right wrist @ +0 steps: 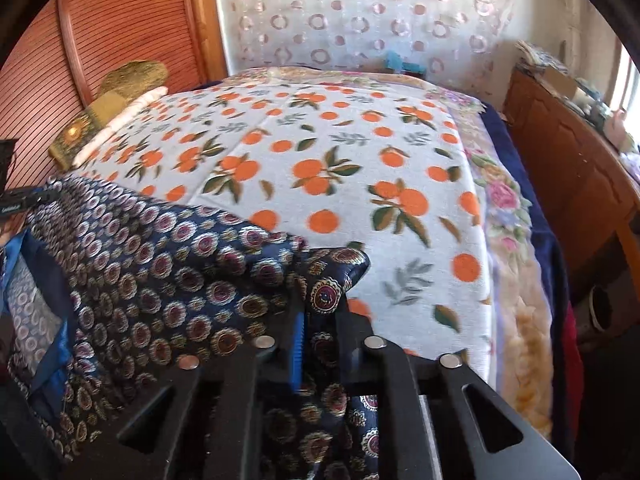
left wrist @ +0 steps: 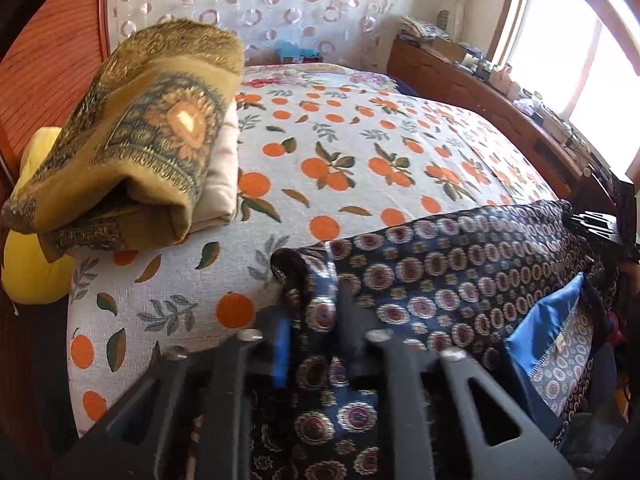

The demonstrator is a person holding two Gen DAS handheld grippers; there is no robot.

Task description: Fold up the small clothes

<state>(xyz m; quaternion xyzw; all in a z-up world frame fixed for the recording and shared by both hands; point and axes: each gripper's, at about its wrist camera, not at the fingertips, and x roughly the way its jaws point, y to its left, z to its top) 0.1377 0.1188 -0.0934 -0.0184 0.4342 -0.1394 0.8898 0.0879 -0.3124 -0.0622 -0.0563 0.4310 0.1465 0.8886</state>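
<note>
A navy garment with round medallion print (left wrist: 460, 264) and a blue lining is held stretched between both grippers at the near edge of the bed; it also shows in the right wrist view (right wrist: 160, 264). My left gripper (left wrist: 312, 320) is shut on its left corner. My right gripper (right wrist: 320, 312) is shut on its right corner. The right gripper's body shows at the far right of the left wrist view (left wrist: 596, 224). The garment hangs partly over the bed edge.
The bed carries a white cover with oranges (left wrist: 360, 152). A folded stack with a gold patterned cloth (left wrist: 132, 140) on top lies at the left by the wooden headboard (right wrist: 120, 28). A yellow cushion (left wrist: 28, 268) sits under it. A wooden cabinet (right wrist: 568, 168) stands right.
</note>
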